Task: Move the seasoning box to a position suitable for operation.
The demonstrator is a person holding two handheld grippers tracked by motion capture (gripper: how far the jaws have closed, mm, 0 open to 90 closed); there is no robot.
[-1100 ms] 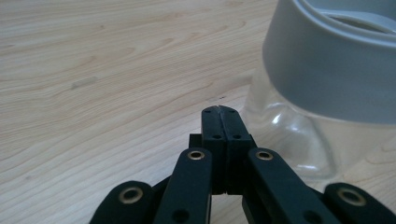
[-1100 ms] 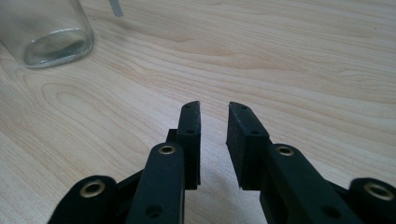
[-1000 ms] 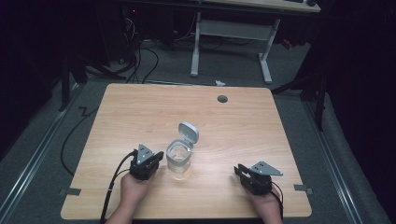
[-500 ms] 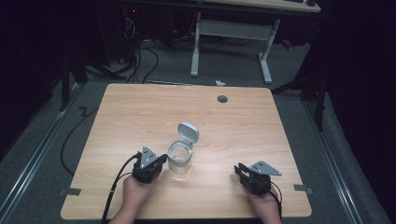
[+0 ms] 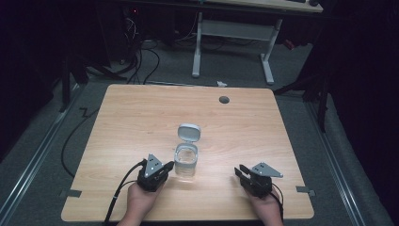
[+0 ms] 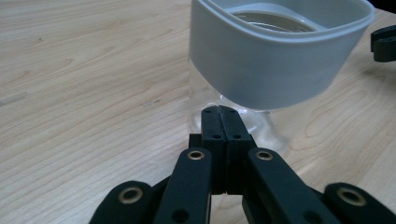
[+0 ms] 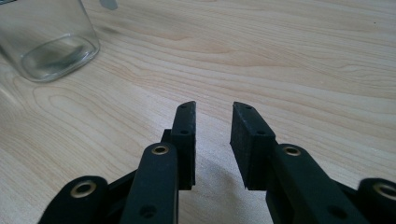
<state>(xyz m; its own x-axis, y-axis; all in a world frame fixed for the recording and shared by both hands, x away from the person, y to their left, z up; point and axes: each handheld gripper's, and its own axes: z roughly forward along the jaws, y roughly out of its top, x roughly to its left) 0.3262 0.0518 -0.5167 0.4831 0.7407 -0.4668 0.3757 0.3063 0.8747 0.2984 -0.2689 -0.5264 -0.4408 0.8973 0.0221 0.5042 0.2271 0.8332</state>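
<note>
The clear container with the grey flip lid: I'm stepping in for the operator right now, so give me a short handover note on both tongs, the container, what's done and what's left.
Left tongs: jaws shut on nothing, tips right at the clear wall of the container, just under its grey collar. I cannot tell whether they touch it.
Right tongs: jaws open, empty, low over the table, well to the container's right.
Container: upright near the table's front middle, flip lid open and tipped back on the far side.
Done: lid is open.
Left: probably steadying or gripping the container. Neither tongs holds it yet.
</note>
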